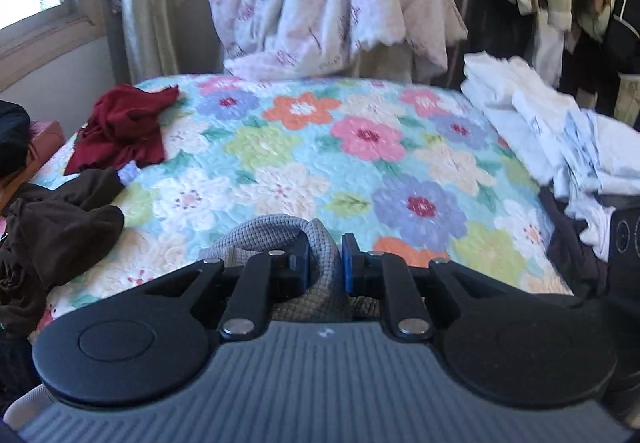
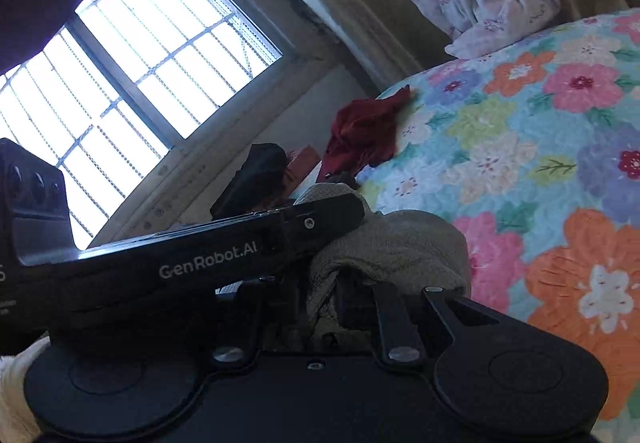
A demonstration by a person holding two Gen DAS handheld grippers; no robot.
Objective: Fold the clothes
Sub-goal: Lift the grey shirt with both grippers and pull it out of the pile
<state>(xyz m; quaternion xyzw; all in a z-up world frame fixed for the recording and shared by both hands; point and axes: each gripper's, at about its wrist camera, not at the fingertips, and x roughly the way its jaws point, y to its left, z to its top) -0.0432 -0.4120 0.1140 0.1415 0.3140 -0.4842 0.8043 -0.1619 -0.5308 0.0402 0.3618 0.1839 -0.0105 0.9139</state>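
the flowered quilt [image 1: 304,147] spreads wide as the folding surface, with a white pile [image 1: 532,123] at its right edge and red [image 1: 124,127] and brown [image 1: 60,235] garments crumpled on the left. at the near edge, the grey knit garment [image 1: 280,235] is pinched by the left gripper [image 1: 325,263]. the right gripper [image 2: 340,295] seems clenched on the same cloth, probably to lift it for folding.

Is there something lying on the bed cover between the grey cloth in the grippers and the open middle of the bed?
Nothing visible does. The left gripper already pinches the grey knit cloth, and the floral quilt ahead lies bare. The red garment, brown garment and white pile sit at the edges.
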